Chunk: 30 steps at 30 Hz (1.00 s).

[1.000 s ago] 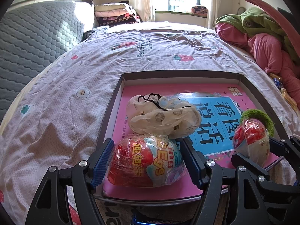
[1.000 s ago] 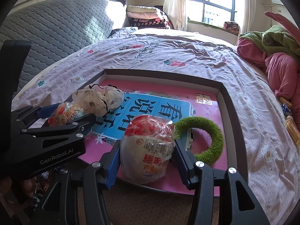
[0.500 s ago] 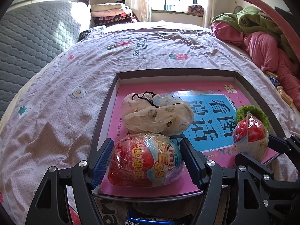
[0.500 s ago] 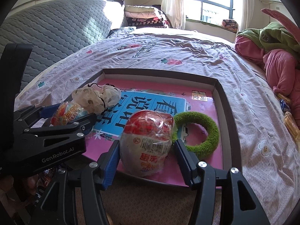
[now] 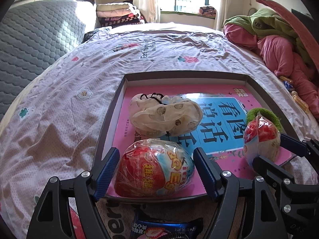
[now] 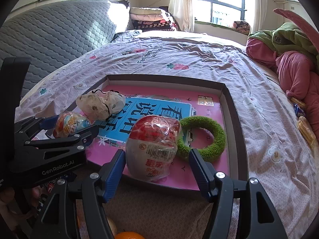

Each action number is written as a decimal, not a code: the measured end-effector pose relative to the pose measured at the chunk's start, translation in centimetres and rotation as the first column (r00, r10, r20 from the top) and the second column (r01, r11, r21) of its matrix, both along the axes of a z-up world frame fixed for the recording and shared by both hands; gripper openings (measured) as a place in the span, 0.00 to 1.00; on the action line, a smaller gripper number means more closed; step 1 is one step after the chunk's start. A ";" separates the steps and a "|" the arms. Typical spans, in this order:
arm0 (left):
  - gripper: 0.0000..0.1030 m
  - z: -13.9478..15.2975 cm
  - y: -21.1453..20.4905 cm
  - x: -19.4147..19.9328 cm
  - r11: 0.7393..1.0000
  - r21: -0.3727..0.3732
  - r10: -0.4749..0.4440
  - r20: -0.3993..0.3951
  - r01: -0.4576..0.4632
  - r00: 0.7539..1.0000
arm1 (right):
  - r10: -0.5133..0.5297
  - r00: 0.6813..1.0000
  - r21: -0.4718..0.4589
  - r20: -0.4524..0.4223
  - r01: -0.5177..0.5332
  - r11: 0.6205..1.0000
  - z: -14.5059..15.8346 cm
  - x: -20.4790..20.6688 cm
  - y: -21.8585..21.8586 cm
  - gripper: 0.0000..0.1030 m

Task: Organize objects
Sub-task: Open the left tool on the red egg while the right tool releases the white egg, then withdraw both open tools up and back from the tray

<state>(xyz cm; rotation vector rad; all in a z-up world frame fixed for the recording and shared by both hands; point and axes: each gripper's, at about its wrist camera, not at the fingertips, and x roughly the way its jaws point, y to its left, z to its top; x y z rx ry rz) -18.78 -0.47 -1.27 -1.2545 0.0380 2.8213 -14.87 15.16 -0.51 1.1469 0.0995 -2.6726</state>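
A dark-rimmed tray (image 5: 179, 73) with a pink and blue book cover inside lies on the bed. A red and blue wrapped toy egg (image 5: 155, 173) rests at its near left corner. My left gripper (image 5: 157, 149) is open around it, pads just off the wrapper. A red and white wrapped egg (image 6: 153, 143) stands at the tray's (image 6: 165, 77) near edge. My right gripper (image 6: 157, 151) brackets it with jaws opening, a clear gap on the right side. A green fuzzy ring (image 6: 201, 135) touches that egg. A spotted cloth pouch (image 5: 165, 117) lies behind the left egg.
Pink and green clothes (image 5: 279, 45) are piled at the right. A grey quilted mattress (image 5: 30, 39) leans at the left, folded blankets (image 5: 117, 14) at the back. A blue snack packet (image 5: 159, 229) and an orange (image 6: 127, 236) lie below the grippers. Wrapped snacks (image 6: 305, 127) sit on the sheet.
The right gripper's pads have spread away from the red and white egg, which stays on the tray. The left pads have widened slightly around their egg.
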 end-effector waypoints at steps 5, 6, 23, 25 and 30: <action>0.75 -0.1 -0.3 0.3 0.999 0.034 -0.002 0.007 0.002 1.000 | -0.006 1.000 -0.004 -0.007 0.006 1.000 0.2 0.2 0.2 0.65; 0.75 -0.1 -0.4 0.3 0.999 0.044 -0.004 0.007 0.004 1.000 | -0.006 1.000 -0.005 -0.009 0.006 1.000 0.2 0.2 0.2 0.66; 0.75 1.7 -0.8 1.9 0.998 0.063 -0.015 -0.035 0.017 0.999 | -0.012 0.998 -0.008 -0.058 0.012 1.000 1.6 1.4 0.8 0.70; 0.75 2.0 -0.9 2.2 0.997 0.070 -0.016 -0.041 0.019 0.999 | -0.015 0.998 -0.011 -0.069 0.014 1.000 1.8 1.6 0.8 0.70; 0.75 3.1 -1.0 3.1 0.997 0.068 -0.018 -0.073 0.023 0.997 | -0.013 0.996 -0.020 -0.089 0.012 1.000 2.4 2.2 0.7 0.70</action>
